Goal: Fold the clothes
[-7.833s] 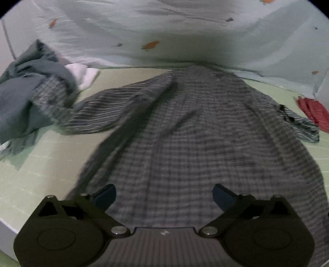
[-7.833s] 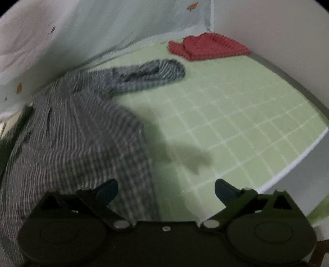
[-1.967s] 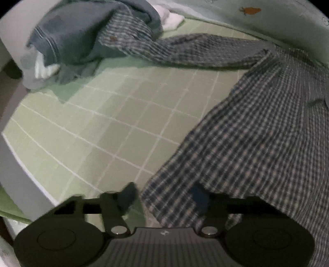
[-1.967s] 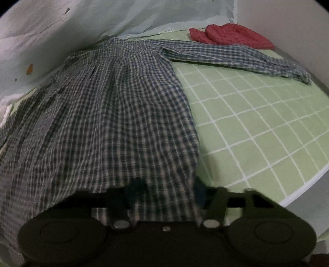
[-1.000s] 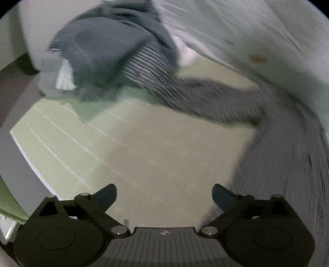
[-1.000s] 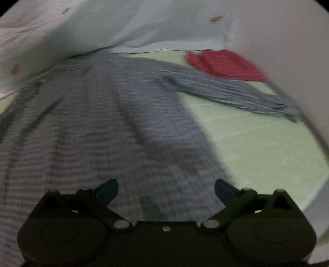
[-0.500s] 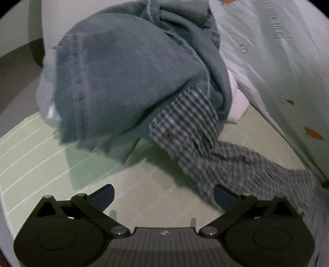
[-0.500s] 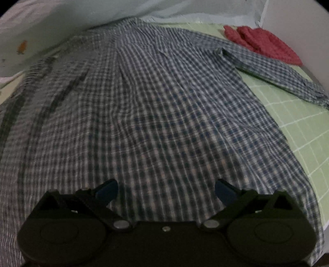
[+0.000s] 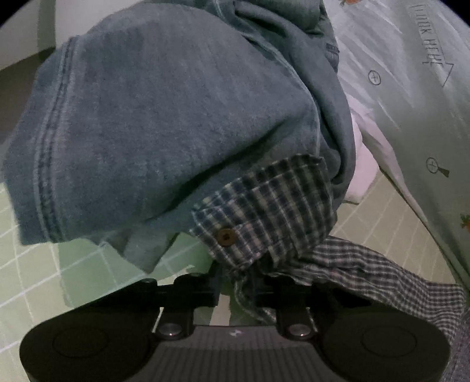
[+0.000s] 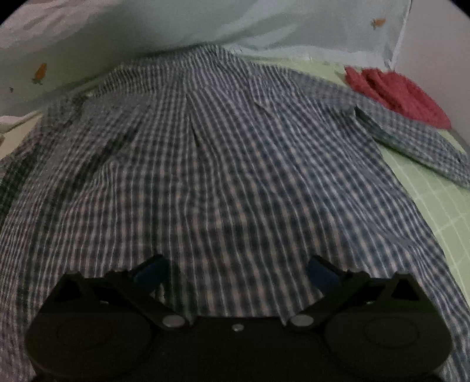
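A blue-and-white checked shirt [image 10: 223, 164] lies spread flat on the green grid mat [image 10: 434, 194], its right sleeve [image 10: 417, 141] stretched out toward the right. Its left sleeve cuff [image 9: 264, 211], with a brown button, lies against a pile of denim. My left gripper [image 9: 241, 286] is shut on the sleeve fabric just below the cuff. My right gripper [image 10: 235, 270] is open and empty, hovering over the lower middle of the shirt.
A heap of blue denim clothes [image 9: 164, 117] fills the left wrist view, with a white garment [image 9: 361, 164] behind it. A folded red cloth [image 10: 396, 94] lies at the far right. A pale printed sheet [image 10: 205, 23] runs along the back.
My left gripper has moved in on the sleeve cuff and shut on the fabric. My right gripper stays open over the shirt, now a little further left.
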The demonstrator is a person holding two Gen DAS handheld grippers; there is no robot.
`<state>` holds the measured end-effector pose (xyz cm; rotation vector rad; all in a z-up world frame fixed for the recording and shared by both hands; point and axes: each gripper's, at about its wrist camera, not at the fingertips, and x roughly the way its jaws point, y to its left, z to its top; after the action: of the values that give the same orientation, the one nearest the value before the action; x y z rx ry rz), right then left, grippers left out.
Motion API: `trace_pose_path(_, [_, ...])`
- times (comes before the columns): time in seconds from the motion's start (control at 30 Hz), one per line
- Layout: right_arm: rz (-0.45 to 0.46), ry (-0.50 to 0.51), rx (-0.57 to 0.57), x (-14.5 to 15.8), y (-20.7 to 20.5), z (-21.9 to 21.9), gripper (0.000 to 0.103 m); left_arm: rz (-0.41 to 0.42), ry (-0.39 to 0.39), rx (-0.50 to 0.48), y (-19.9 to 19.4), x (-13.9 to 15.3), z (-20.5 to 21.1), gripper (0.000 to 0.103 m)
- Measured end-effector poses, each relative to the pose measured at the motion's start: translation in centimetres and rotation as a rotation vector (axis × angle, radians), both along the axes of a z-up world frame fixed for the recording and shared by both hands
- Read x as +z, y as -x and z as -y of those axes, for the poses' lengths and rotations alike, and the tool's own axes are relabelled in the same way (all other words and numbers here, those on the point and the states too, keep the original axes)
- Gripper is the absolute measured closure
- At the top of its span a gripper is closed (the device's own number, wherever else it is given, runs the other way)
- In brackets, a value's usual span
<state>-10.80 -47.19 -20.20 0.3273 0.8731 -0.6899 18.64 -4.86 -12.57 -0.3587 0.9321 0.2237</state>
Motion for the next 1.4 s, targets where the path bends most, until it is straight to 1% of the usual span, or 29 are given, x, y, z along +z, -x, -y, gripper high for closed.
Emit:
trace_pose_path(0.1, [0.066,0.059,0.024,-0.6,0.3,0.1,0.000,0.002,-0.003,0.035,1.5,0.8,-0.1,0.087])
trace_pose_path(0.17, [0.113,0.099,0.035,-1.1,0.7,0.0,0.000,0.005,0.005,0.053,2.7,1.3,-0.3,0.087])
trace_pose_path(0.23, [0.140,0.124,0.035,-1.4,0.8,-0.2,0.000,-0.003,0.021,0.078,3.8,1.6,-0.7,0.087])
trace_pose_path(0.33, [0.149,0.130,0.034,-1.5,0.9,-0.3,0.000,-0.019,0.050,0.121,5.3,2.0,-1.5,0.087])
trace_pose_path(0.47, [0.161,0.139,0.032,-1.7,1.2,-0.6,0.000,-0.059,0.112,0.184,7.5,2.0,-2.6,0.087])
trace_pose_path(0.57, [0.166,0.143,0.031,-1.8,1.3,-0.6,0.000,-0.073,0.111,0.210,7.8,1.6,-3.0,0.086])
trace_pose_path(0.7, [0.168,0.144,0.031,-1.8,1.4,-0.6,0.000,-0.081,0.087,0.239,8.0,1.3,-3.9,0.076])
trace_pose_path(0.73, [0.169,0.144,0.031,-1.8,1.3,-0.6,0.000,-0.083,0.082,0.246,8.0,1.2,-4.2,0.070])
trace_pose_path(0.77, [0.169,0.144,0.031,-1.7,1.3,-0.6,0.000,-0.085,0.076,0.253,8.0,1.1,-4.4,0.060])
trace_pose_path(0.8, [0.169,0.144,0.031,-1.7,1.3,-0.6,0.000,-0.088,0.070,0.261,8.1,1.0,-4.7,0.055])
trace_pose_path(0.87, [0.170,0.145,0.031,-1.8,1.4,-0.6,0.000,-0.092,0.058,0.275,8.2,0.8,-5.1,0.041])
trace_pose_path(0.97, [0.170,0.146,0.030,-1.8,1.3,-0.7,0.000,-0.098,0.040,0.297,8.3,0.6,-5.8,0.037])
trace_pose_path(1.07, [0.169,0.149,0.028,-1.7,1.3,-0.8,0.000,-0.141,0.038,0.279,7.8,-0.5,-6.3,0.035])
trace_pose_path(1.13, [0.169,0.150,0.028,-1.7,1.3,-0.8,0.000,-0.154,0.030,0.260,7.6,-1.1,-6.3,0.033])
trace_pose_path(1.17, [0.169,0.150,0.027,-1.7,1.3,-0.8,0.000,-0.156,0.017,0.248,7.4,-1.2,-6.1,0.031])
trace_pose_path(1.3, [0.169,0.151,0.026,-1.7,1.3,-0.8,0.000,-0.159,-0.044,0.197,6.8,-1.5,-5.3,0.031])
trace_pose_path(1.33, [0.169,0.151,0.027,-1.7,1.3,-0.8,0.000,-0.158,-0.054,0.193,6.7,-1.6,-5.1,0.032])
trace_pose_path(1.4, [0.169,0.151,0.027,-1.7,1.3,-0.8,0.000,-0.151,-0.075,0.191,6.7,-1.6,-4.9,0.045])
